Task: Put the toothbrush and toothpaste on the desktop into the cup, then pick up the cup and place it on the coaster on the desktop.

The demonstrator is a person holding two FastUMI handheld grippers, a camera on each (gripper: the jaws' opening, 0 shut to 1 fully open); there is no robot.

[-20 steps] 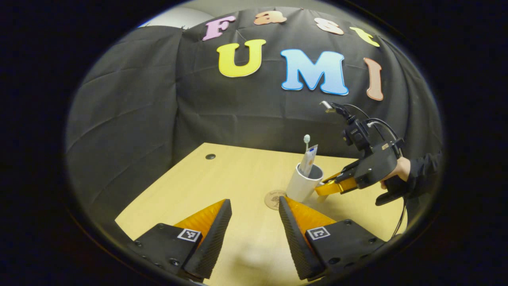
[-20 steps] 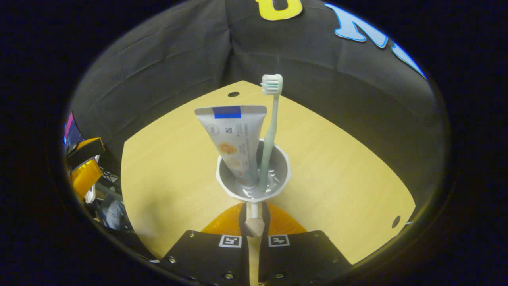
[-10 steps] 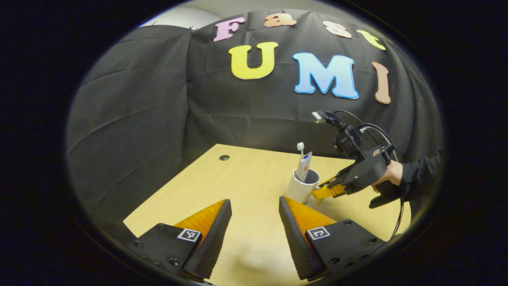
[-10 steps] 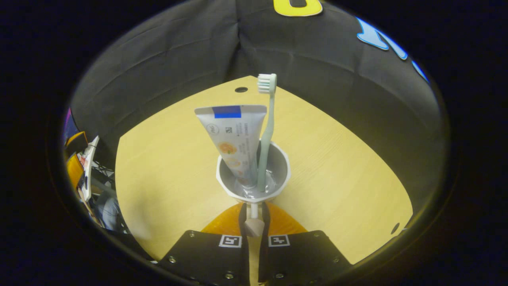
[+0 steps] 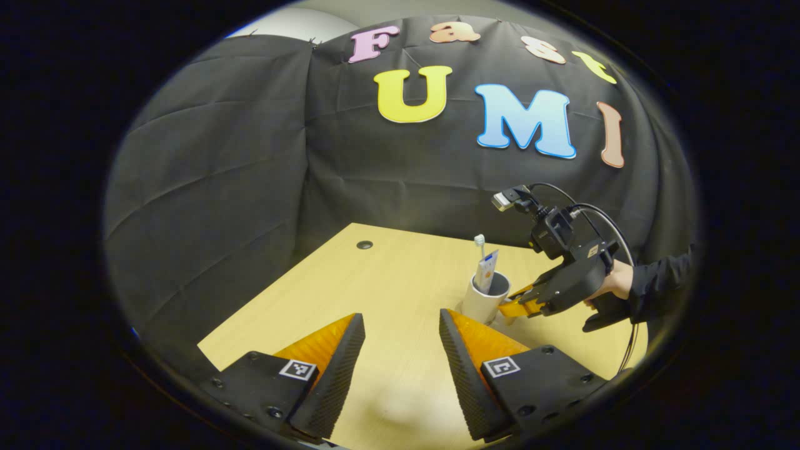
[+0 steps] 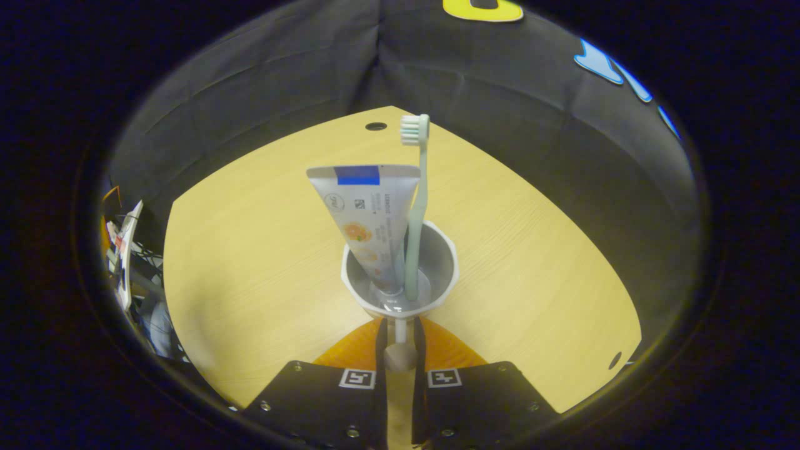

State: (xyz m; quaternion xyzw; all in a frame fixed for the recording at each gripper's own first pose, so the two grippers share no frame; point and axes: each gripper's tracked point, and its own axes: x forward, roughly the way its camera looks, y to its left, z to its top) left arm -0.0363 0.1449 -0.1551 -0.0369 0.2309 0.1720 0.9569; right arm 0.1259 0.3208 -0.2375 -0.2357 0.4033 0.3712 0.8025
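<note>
A white cup [image 6: 400, 278] holds a toothpaste tube [image 6: 370, 215] and a pale green toothbrush [image 6: 415, 212], both upright. My right gripper [image 6: 400, 331] is shut on the cup's handle [image 6: 400, 355], which sits between its fingers. In the left gripper view the same cup [image 5: 482, 305] stands low over the wooden table [image 5: 387, 281], with the right gripper [image 5: 517, 307] at its right side and a hand [image 5: 615, 282] holding it. My left gripper [image 5: 400, 365] is open near the table's front, with nothing between its fingers.
The table has a round cable hole [image 5: 364, 245] at the far left and another hole [image 6: 615, 360] near an edge. Black cloth walls close the back and sides. Cables and clutter [image 6: 128, 250] lie beyond the table's edge.
In the left gripper view the cup in the right gripper has gone from tilted to upright and looks farther off. The coaster seen beside it a second ago is now out of sight.
</note>
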